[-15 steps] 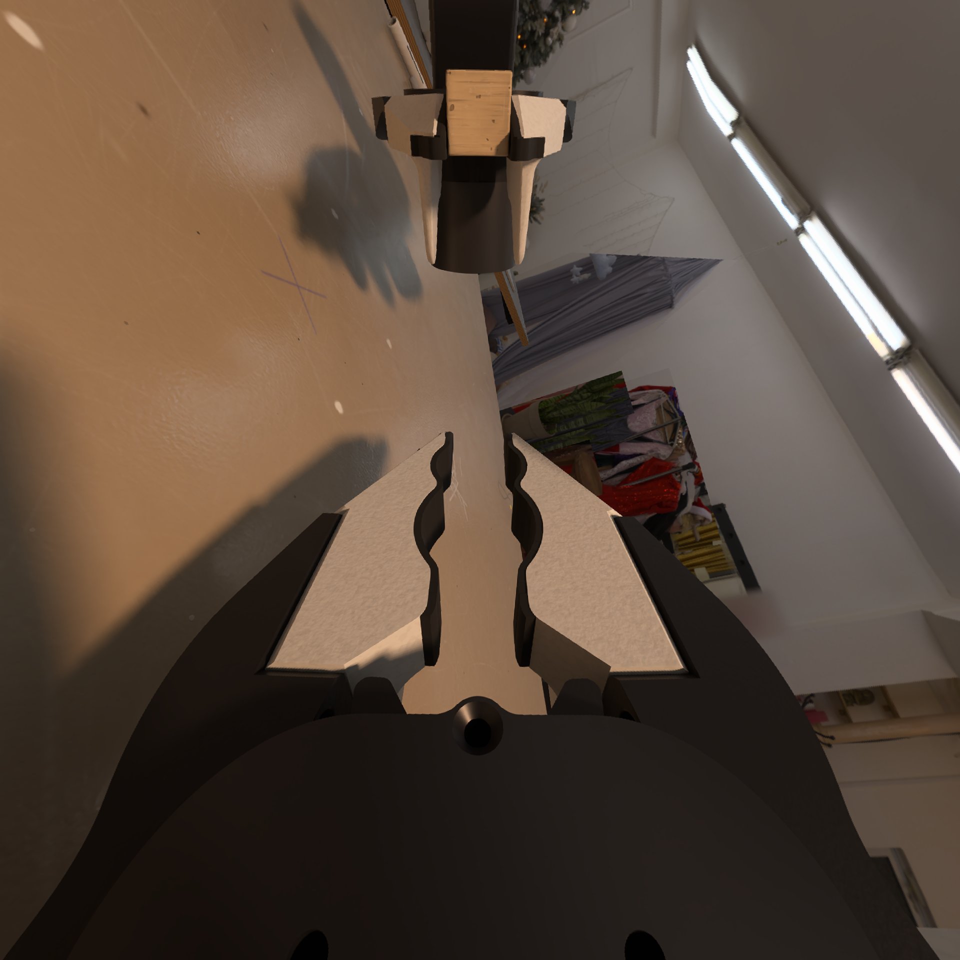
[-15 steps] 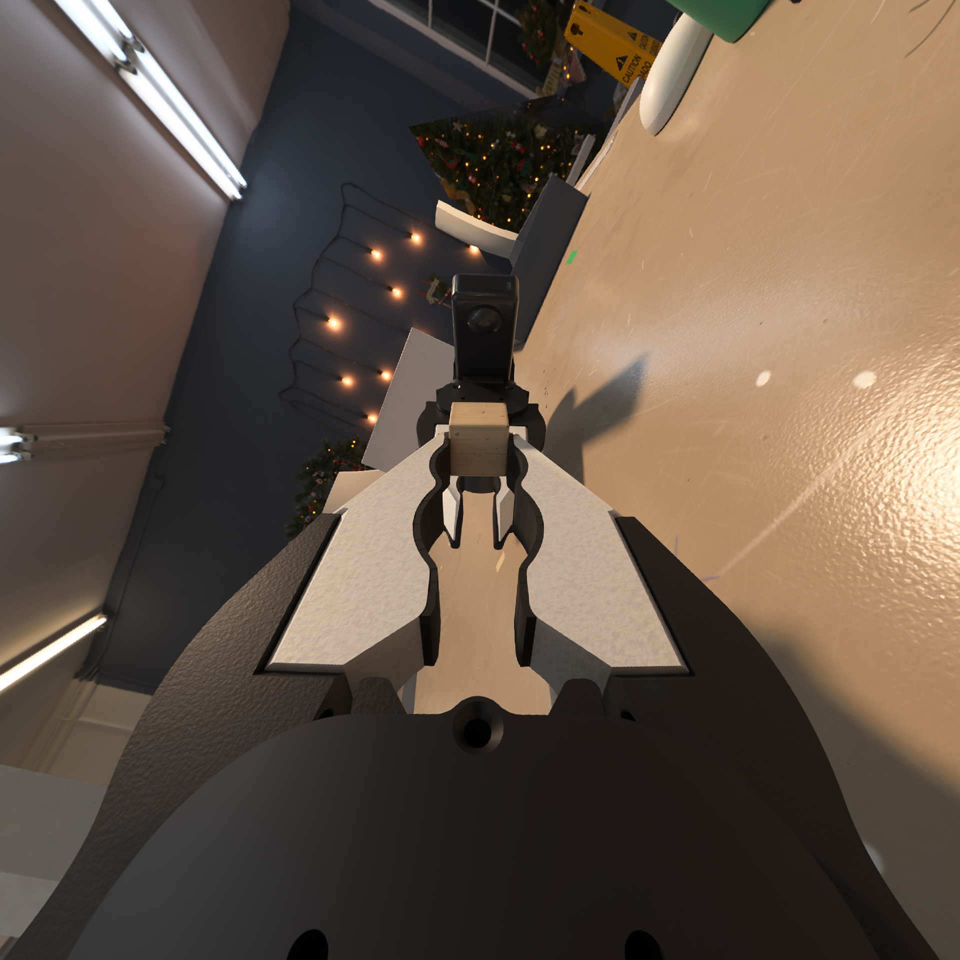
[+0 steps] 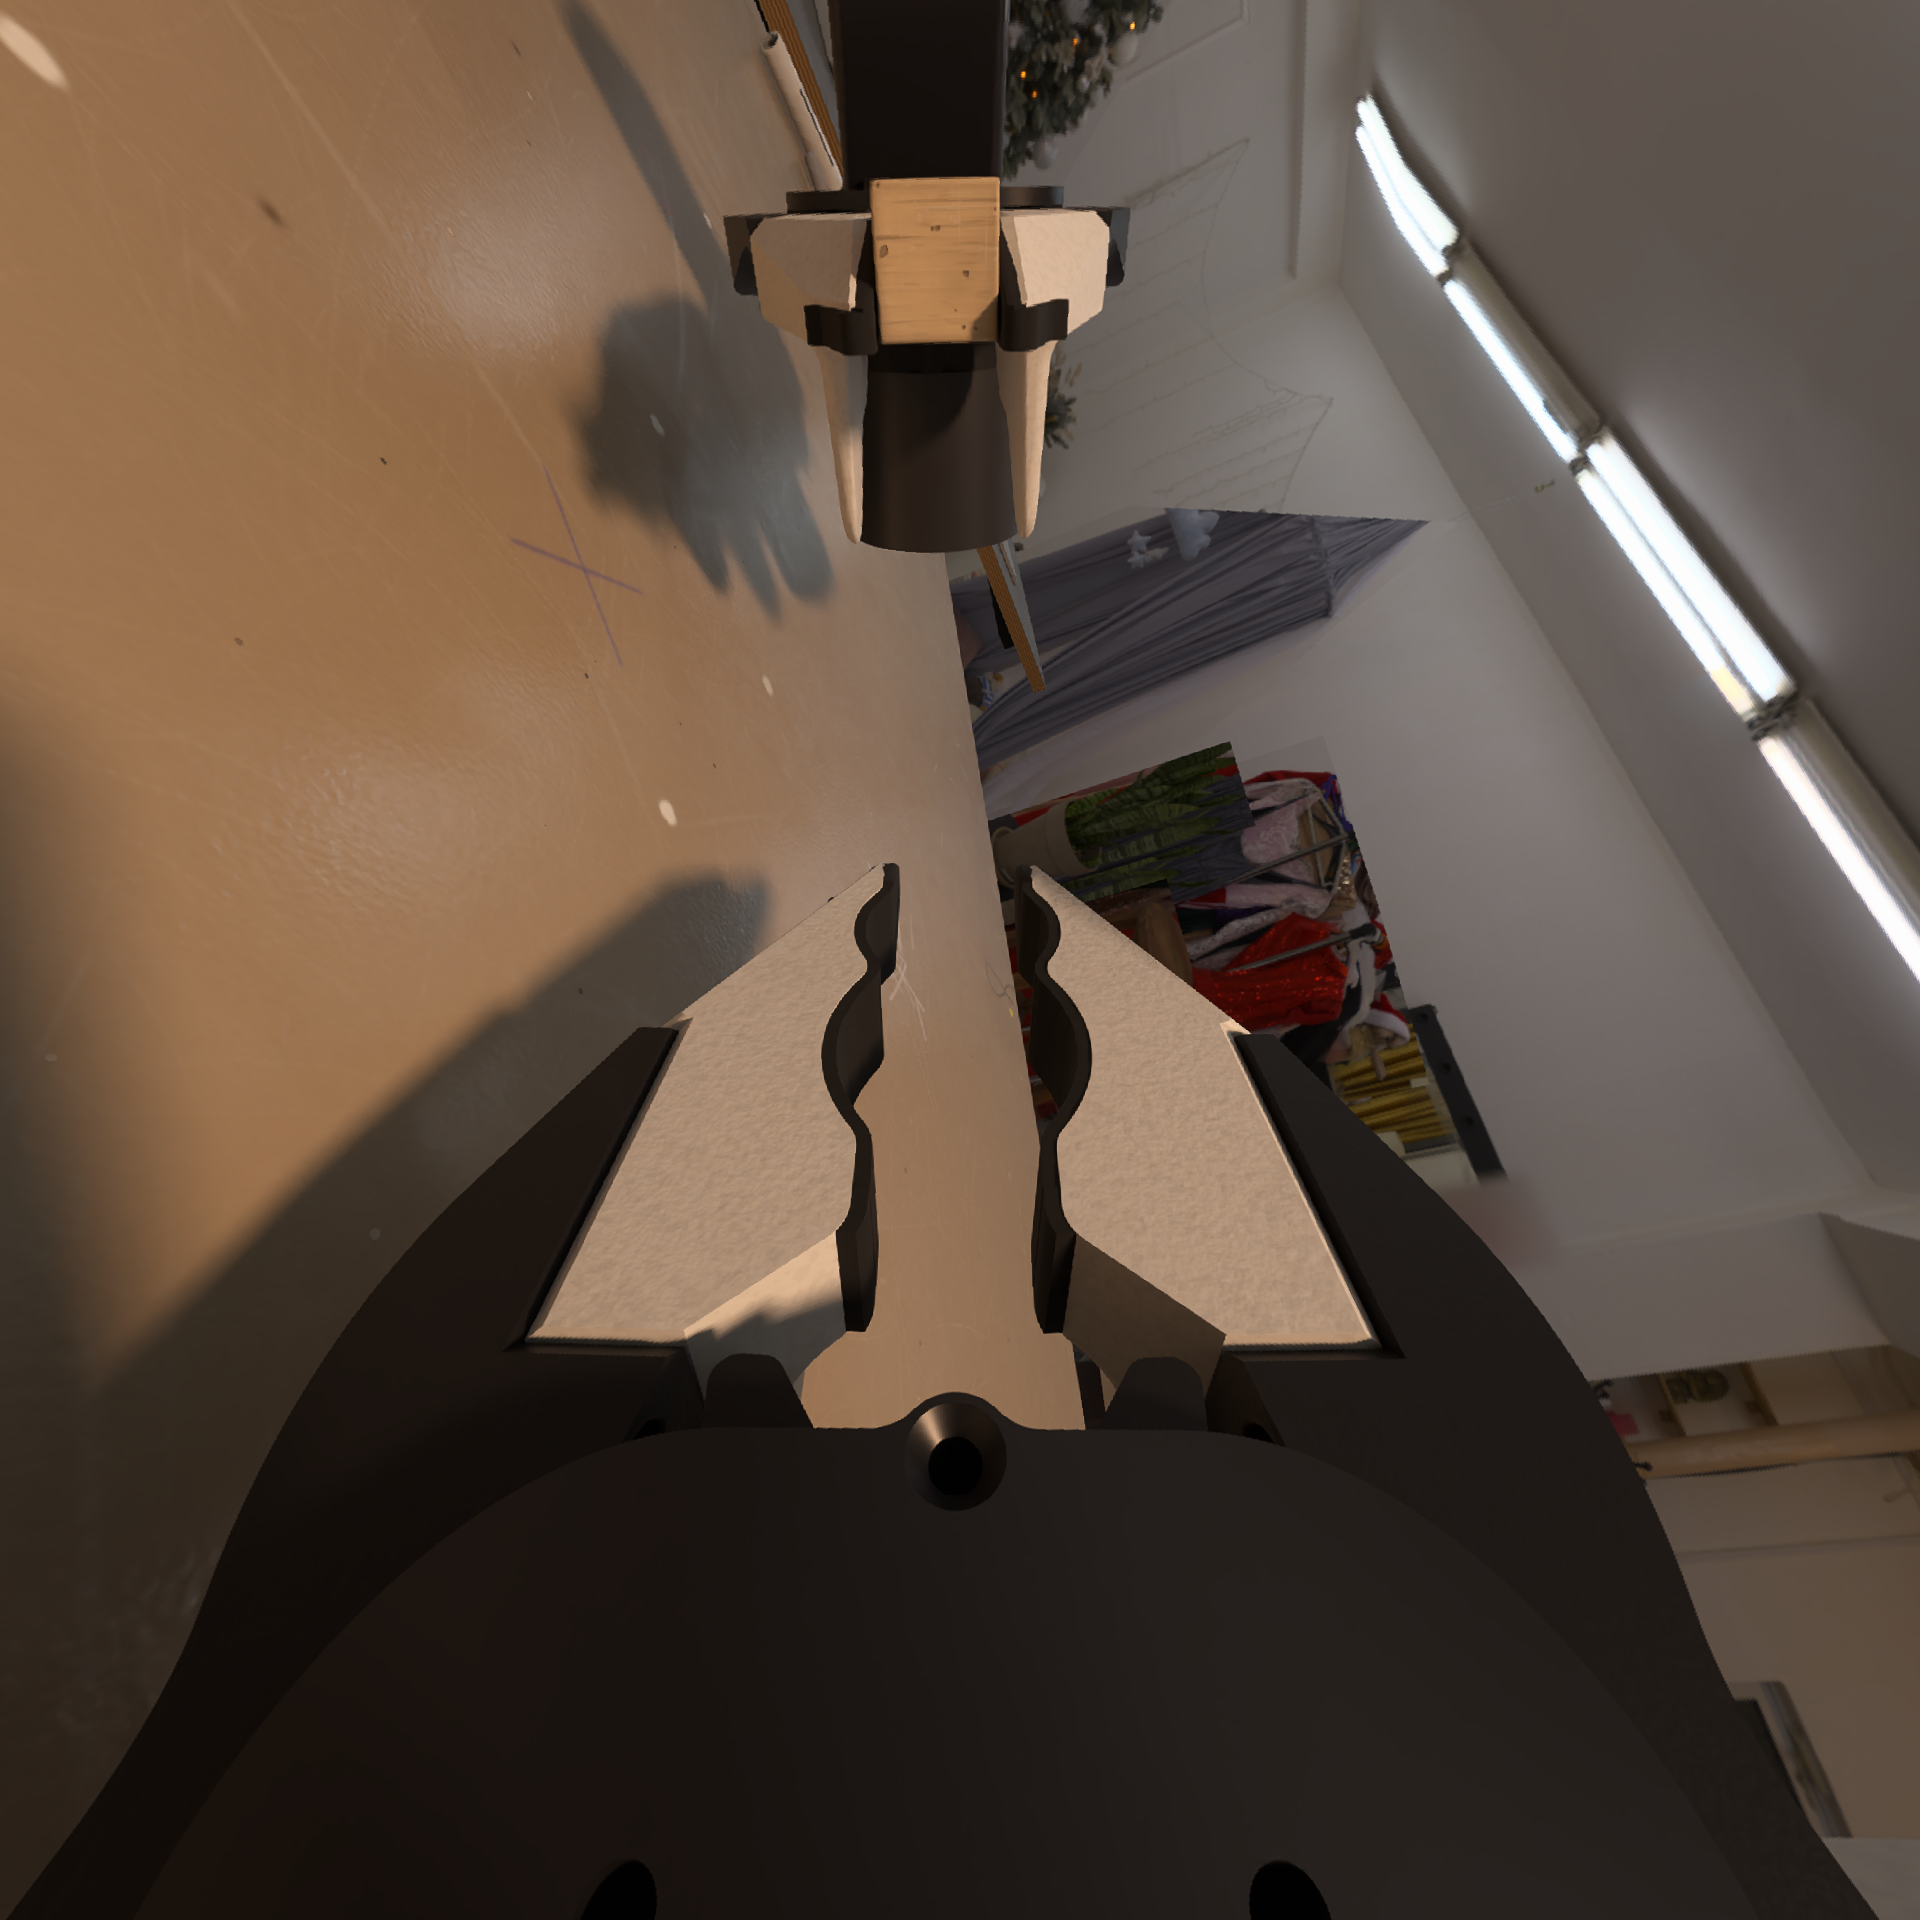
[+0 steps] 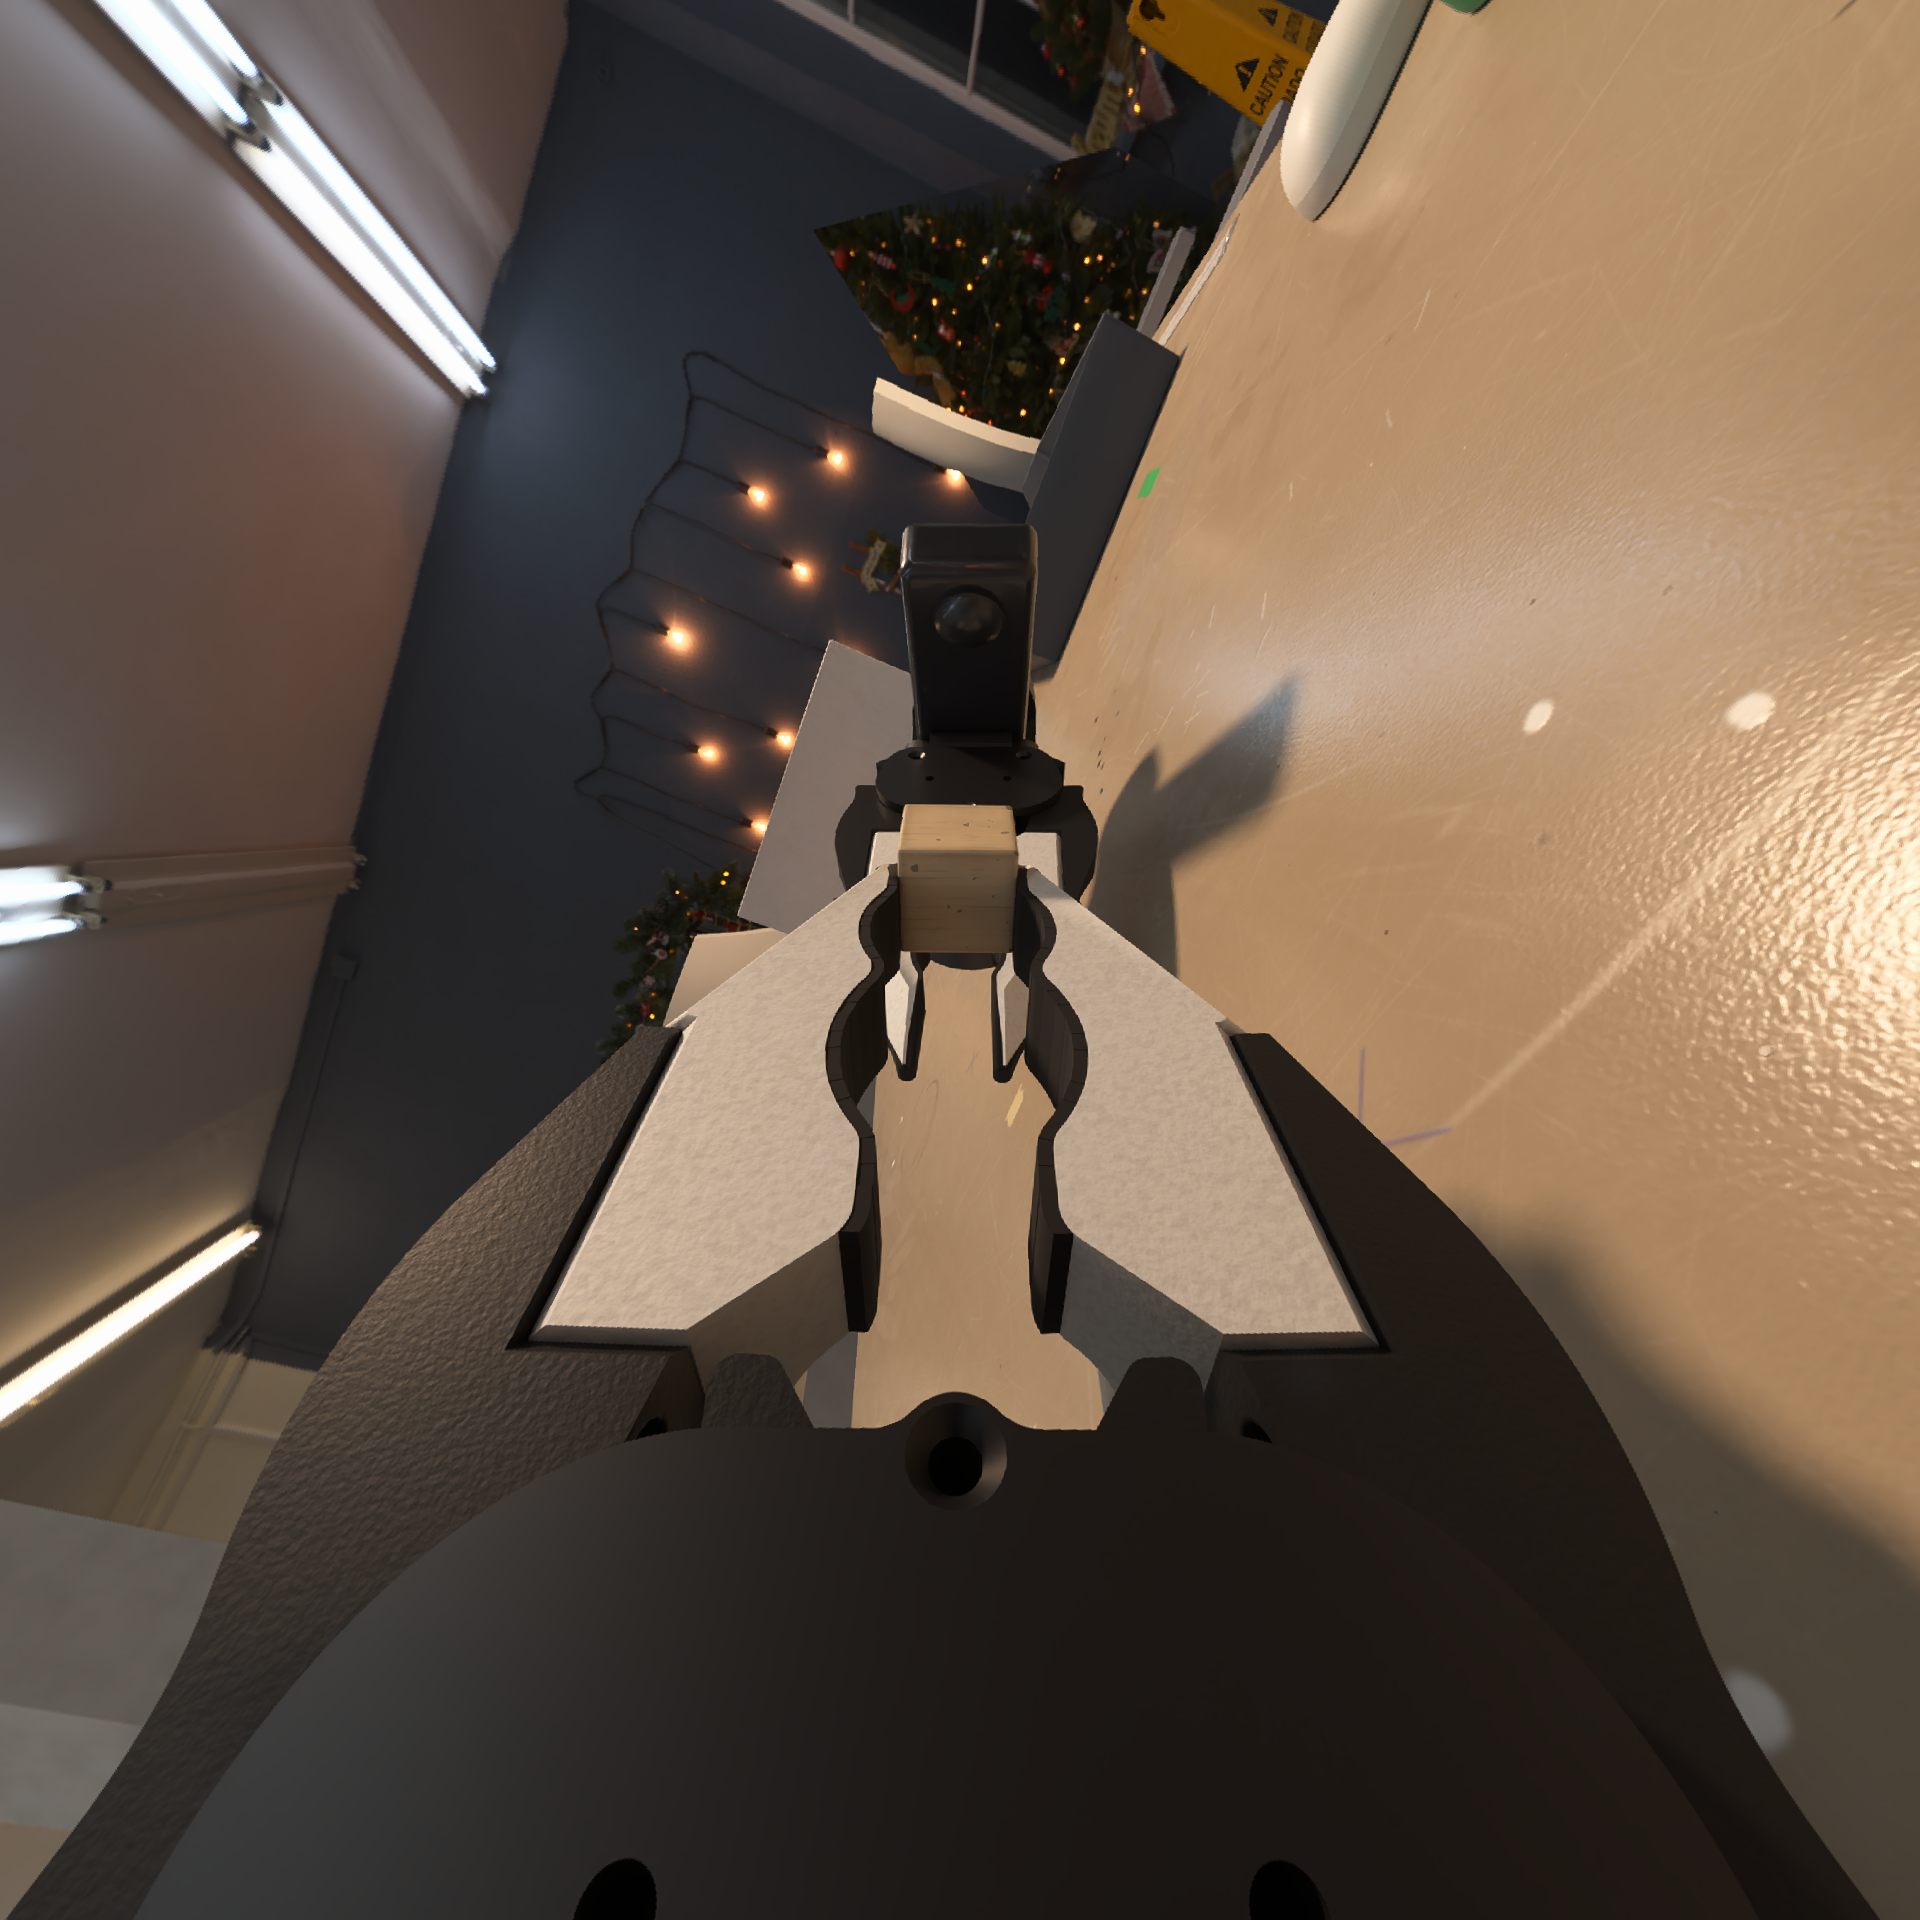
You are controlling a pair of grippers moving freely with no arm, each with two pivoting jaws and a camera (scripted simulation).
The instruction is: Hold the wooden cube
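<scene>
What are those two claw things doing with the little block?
The right gripper is pinching the wooden cube at its fingertips, up off the tan table. The left gripper faces it from a little way off, its fingers apart with nothing between them. It is not touching the cube. So one claw holds the block and the other just points at it.

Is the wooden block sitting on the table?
No, the wooden cube is pinched in the right gripper, up off the table.
</scene>
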